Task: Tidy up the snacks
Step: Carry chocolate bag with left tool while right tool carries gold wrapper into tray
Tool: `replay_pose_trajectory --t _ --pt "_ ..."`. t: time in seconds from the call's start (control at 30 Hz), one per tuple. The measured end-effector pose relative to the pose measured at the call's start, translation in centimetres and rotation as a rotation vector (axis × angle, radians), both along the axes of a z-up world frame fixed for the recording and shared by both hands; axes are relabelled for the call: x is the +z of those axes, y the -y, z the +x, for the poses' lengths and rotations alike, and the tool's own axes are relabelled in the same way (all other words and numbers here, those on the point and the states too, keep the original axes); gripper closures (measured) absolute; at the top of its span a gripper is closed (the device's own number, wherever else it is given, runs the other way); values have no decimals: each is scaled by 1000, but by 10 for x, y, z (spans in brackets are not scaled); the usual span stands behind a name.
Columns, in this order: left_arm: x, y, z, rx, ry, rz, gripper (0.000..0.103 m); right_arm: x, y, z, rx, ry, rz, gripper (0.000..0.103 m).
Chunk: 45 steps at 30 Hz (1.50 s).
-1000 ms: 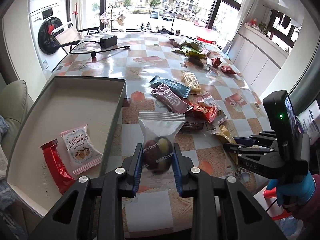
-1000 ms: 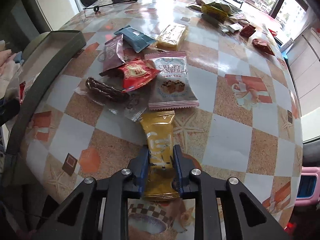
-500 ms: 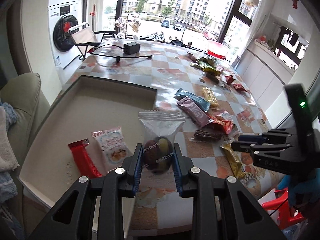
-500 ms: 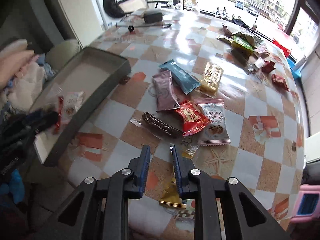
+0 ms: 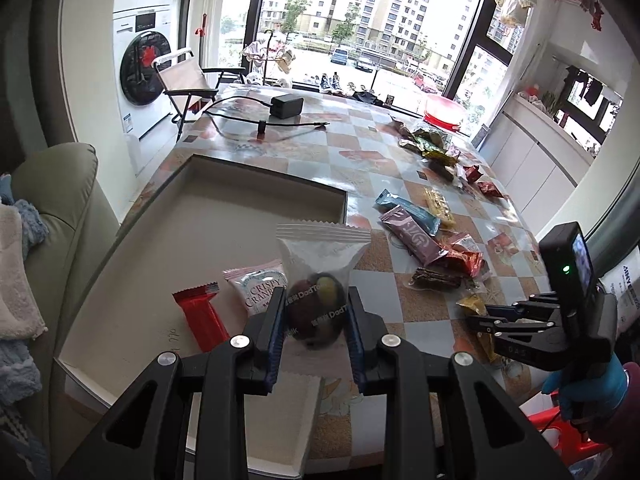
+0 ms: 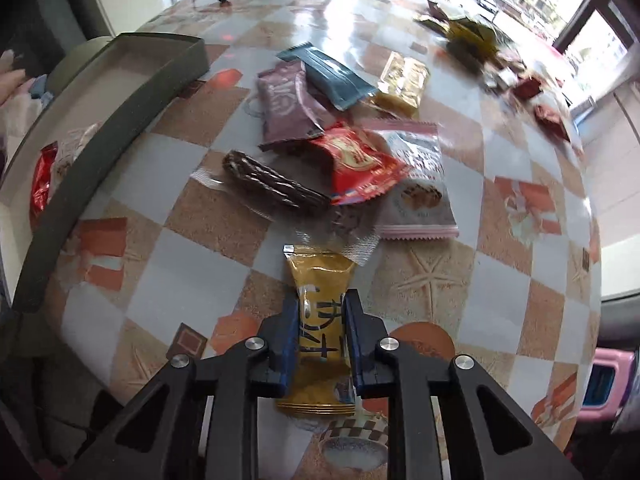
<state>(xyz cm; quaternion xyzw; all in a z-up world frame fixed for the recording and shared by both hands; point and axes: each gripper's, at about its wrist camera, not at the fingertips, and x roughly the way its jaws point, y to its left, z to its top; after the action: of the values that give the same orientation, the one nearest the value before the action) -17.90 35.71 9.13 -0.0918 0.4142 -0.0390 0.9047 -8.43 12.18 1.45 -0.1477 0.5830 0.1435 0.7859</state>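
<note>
Clear plastic crinkles between the blue pads of the left gripper [image 5: 316, 312], which is clamped on a see-through packet [image 5: 320, 276] with a dark round sweet inside; from the left wrist view the packet hangs above the near corner of a shallow grey tray [image 5: 224, 200]. On the tray floor lie a red bar [image 5: 202, 316] and a pink cranberry packet [image 5: 258, 288] side by side, just left of the held packet. Out on the checked table [image 5: 360, 160] to the right sits a loose heap of snacks: a blue bar [image 5: 408, 212], a purple bar [image 5: 412, 236], a red wrapper [image 5: 460, 256] and a dark chocolate stick [image 5: 436, 280]. At the right edge the right gripper [image 5: 480, 316] shows from the side, held by a blue-gloved hand [image 5: 576, 384]. From the right wrist view, the right gripper [image 6: 322, 320] is closed tight on a yellow packet [image 6: 322, 320], pinching it across its middle, its far end just short of the heap. Beyond it lie the chocolate stick [image 6: 272, 180] in clear wrap, the red wrapper [image 6: 356, 164] resting over a second cranberry packet [image 6: 420, 192], then the purple bar [image 6: 284, 108], the blue bar [image 6: 332, 76] and a pale gold bar [image 6: 404, 80]. The tray [image 6: 120, 96] runs along the left, well apart from the yellow packet.
</note>
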Motion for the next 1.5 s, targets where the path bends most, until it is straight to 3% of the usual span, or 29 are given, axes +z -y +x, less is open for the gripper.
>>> replay_pose_trajectory --t 0.17,0.33,0.63,0.9,0.97,1.0,1.03,1.13,1.3,1.5 --pt "10 -16 4 29 17 24 72 30 -15 6 9 5 174 80" --pt "13 -41 7 88 26 34 72 60 -55 13 86 34 272 80" --pt "-14 -62 11 128 -46 13 72 67 -141 32 194 9 318 80" --pt "-30 -63 21 128 -80 16 72 64 -181 40 205 -13 341 80" --pt "-34 -61 23 136 -92 29 71 62 -184 42 201 -17 329 80" --pt "-37 -60 25 143 -106 40 65 61 -185 44 196 -25 323 80" --pt "-39 -59 27 147 -113 43 53 60 -184 46 191 -37 320 75" --pt "-41 -55 28 152 -122 39 36 55 -174 50 166 -58 310 0" --pt "-35 -39 30 127 -123 48 27 53 -135 50 116 -11 269 0" --pt "-18 -5 36 57 -108 53 24 44 -41 53 -49 32 243 0"
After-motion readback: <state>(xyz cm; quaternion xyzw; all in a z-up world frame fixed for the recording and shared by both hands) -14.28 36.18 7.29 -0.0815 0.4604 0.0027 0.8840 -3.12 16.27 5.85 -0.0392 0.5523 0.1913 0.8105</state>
